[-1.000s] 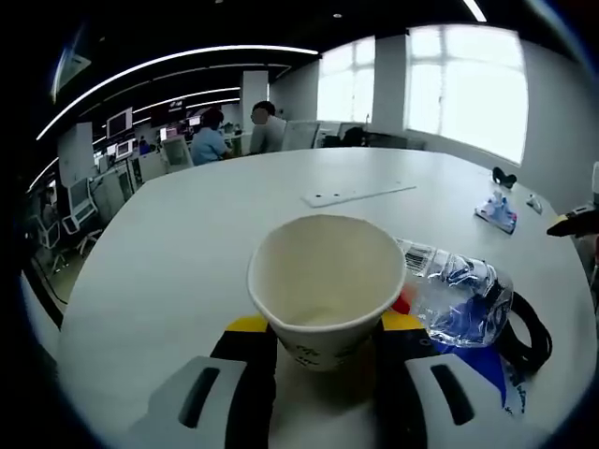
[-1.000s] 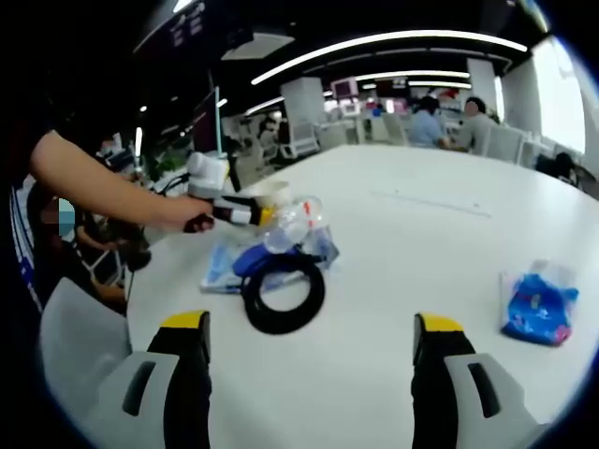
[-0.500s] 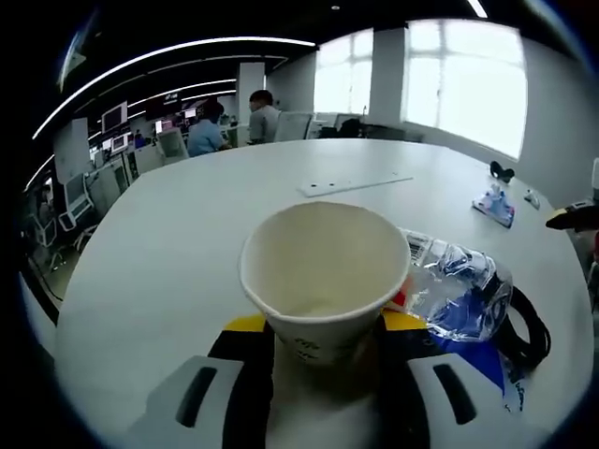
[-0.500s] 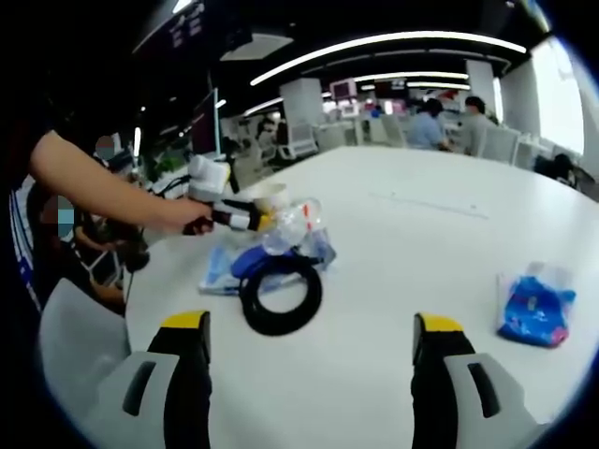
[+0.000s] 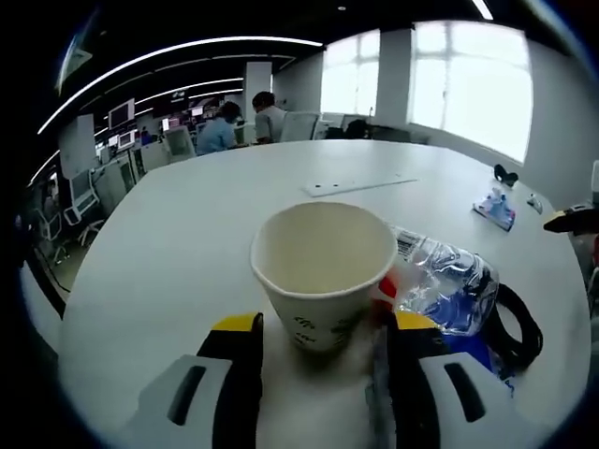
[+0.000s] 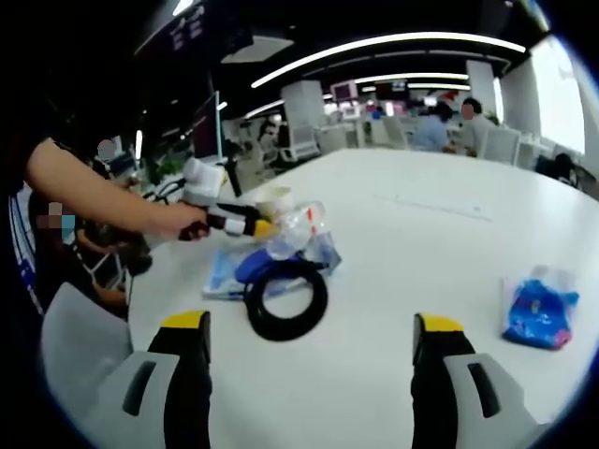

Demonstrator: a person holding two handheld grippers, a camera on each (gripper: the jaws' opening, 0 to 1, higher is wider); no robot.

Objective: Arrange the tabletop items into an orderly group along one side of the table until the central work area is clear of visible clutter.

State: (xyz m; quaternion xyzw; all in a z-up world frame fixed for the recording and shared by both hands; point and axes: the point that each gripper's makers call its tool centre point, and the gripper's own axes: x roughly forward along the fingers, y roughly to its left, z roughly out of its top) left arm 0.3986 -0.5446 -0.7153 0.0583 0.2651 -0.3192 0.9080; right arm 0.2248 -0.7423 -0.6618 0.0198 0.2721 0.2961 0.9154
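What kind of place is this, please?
Probably an open-plan office: a big white table, people at desks with monitors behind, strip ceiling lights and large windows.

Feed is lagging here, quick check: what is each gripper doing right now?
Left gripper: open, jaws apart on either side of the cup, not gripping it.
Right gripper: open, holding nothing.

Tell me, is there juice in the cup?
No, the cup looks empty inside, showing just its pale bottom.
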